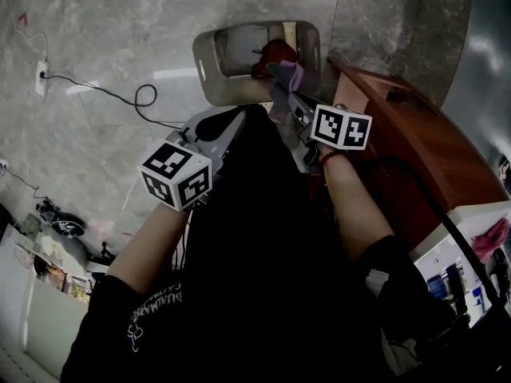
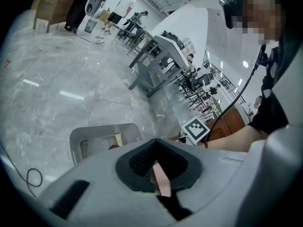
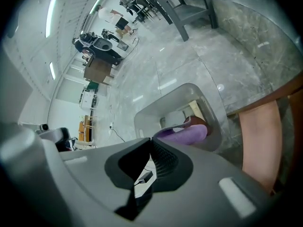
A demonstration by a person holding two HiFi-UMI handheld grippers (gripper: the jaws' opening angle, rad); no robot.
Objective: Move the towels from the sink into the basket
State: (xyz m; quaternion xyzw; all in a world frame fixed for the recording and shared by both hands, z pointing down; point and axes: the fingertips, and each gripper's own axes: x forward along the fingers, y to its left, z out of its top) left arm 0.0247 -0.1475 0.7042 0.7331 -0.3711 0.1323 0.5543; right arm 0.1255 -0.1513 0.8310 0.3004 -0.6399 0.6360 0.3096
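Note:
A grey plastic basket [image 1: 209, 64] stands on the marble floor at the top centre of the head view. A dark red towel [image 1: 276, 53] lies inside it. My right gripper [image 1: 286, 83] reaches over the basket's near right rim, shut on a purple towel [image 1: 293, 75]. In the right gripper view the purple towel [image 3: 185, 135] sticks out ahead of the jaws, above the basket [image 3: 156, 109] and next to the red towel [image 3: 199, 122]. My left gripper [image 1: 217, 131] is held left of and nearer than the basket; its housing hides its jaws. No sink is in view.
A brown wooden cabinet [image 1: 415, 146] runs along the right, close to the basket. A black cable [image 1: 128, 96] loops over the floor from a wall socket [image 1: 41, 73] on the left. A white unit [image 1: 467, 218] with a pink cloth [image 1: 489, 238] is at lower right. Grey tables [image 2: 158, 56] stand farther off.

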